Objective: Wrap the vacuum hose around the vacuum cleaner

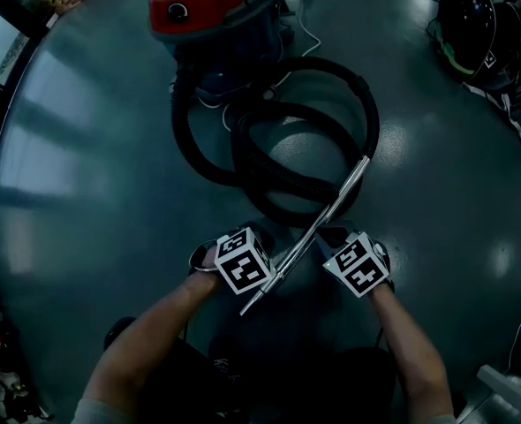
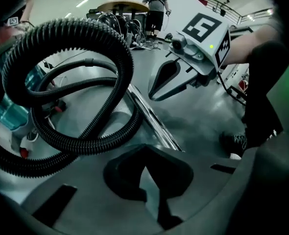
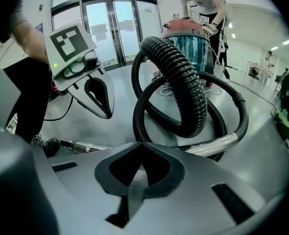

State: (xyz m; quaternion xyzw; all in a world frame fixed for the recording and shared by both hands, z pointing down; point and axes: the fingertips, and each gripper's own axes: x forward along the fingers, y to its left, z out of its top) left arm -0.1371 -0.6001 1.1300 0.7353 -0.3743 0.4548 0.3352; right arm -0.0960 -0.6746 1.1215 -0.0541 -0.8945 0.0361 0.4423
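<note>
At six o'clock of likely-floppy black ribbed hose point(image 1: 243, 162), left gripper point(image 2: 144, 153) and right gripper point(image 3: 139, 146) sit clenched empty; stiff chrome wand point(image 1: 331, 206) seems best handhold.

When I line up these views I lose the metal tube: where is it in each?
Head view: metal tube slants through the lower centre.
Left gripper view: metal tube at centre, slanting up-left.
Right gripper view: metal tube low, spanning left to right.
Shared landmark: the coiled black hose.
</note>
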